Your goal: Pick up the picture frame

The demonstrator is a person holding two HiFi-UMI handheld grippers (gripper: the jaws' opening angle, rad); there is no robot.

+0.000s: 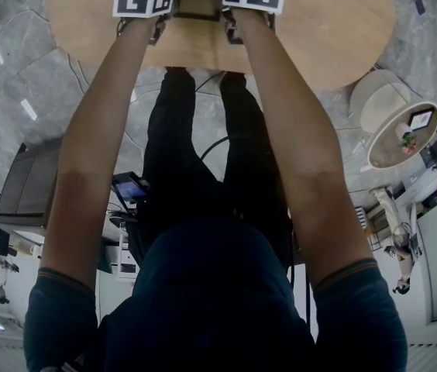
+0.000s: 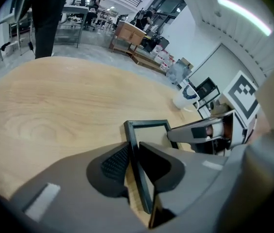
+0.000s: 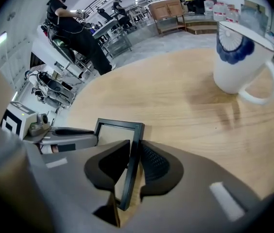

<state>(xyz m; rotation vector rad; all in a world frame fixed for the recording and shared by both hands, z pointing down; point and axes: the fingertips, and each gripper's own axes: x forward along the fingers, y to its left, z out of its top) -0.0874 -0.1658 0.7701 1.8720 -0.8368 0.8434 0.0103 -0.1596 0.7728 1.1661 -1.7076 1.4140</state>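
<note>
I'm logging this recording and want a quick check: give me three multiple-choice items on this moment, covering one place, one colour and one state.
1. Where is the mug?
A. on the wooden table
B. on the floor
C. in a gripper

2. What colour is the picture frame?
A. white
B. black
C. red

3. How are the left gripper and right gripper?
A. both open
B. only the left shut
C. both shut on the picture frame

Answers: 1 A, the mug stands on the wood; 2 B, its rim shows black in both gripper views; 3 C, each gripper view shows jaws closed on a frame edge.
</note>
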